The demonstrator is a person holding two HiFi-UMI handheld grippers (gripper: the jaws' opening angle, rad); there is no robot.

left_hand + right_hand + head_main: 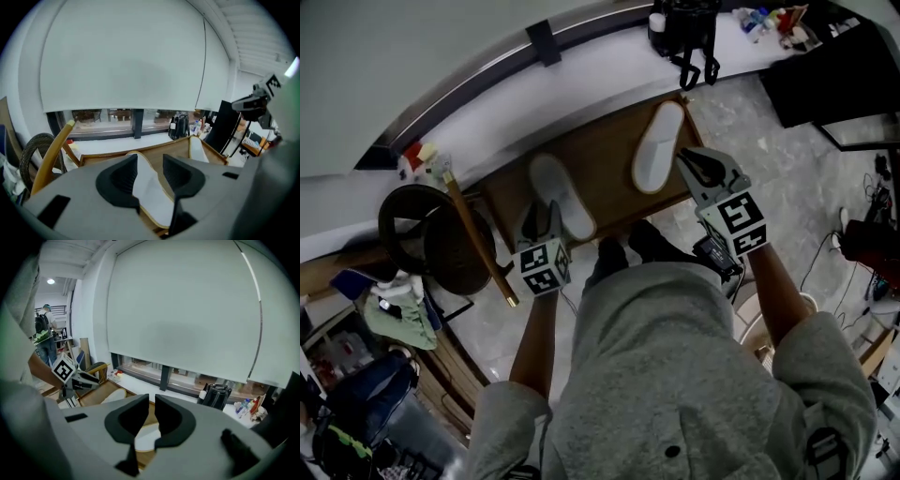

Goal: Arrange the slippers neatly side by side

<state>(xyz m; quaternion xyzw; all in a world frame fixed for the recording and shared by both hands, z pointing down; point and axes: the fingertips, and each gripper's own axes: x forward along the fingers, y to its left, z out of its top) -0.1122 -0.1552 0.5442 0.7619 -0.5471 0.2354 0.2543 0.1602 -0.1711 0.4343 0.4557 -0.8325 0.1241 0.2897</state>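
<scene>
Wooden tray holds two white slippers and nothing else. Left gripper: jaws wide apart, nothing clamped. Left slipper lies flat on the tray below the jaws and shows through the gap between them, with no pad touching it. It runs on past the jaw tips toward the far rim. Right gripper: jaws together at the tips, empty. Right slipper lies below and just past those tips, its pale sole edge showing under them.

The slippers are well apart, angled differently, not side by side. A strip of bare wood sits between them, ahead of both pairs of jaws. The right slipper's far end is near the tray's far rim. The white sill runs beyond that rim, with a black backpack on it past the right jaws. Outside the left jaws, a round dark stool and a wooden stick crowd the tray's side. Open marble floor lies outside the right jaws.
</scene>
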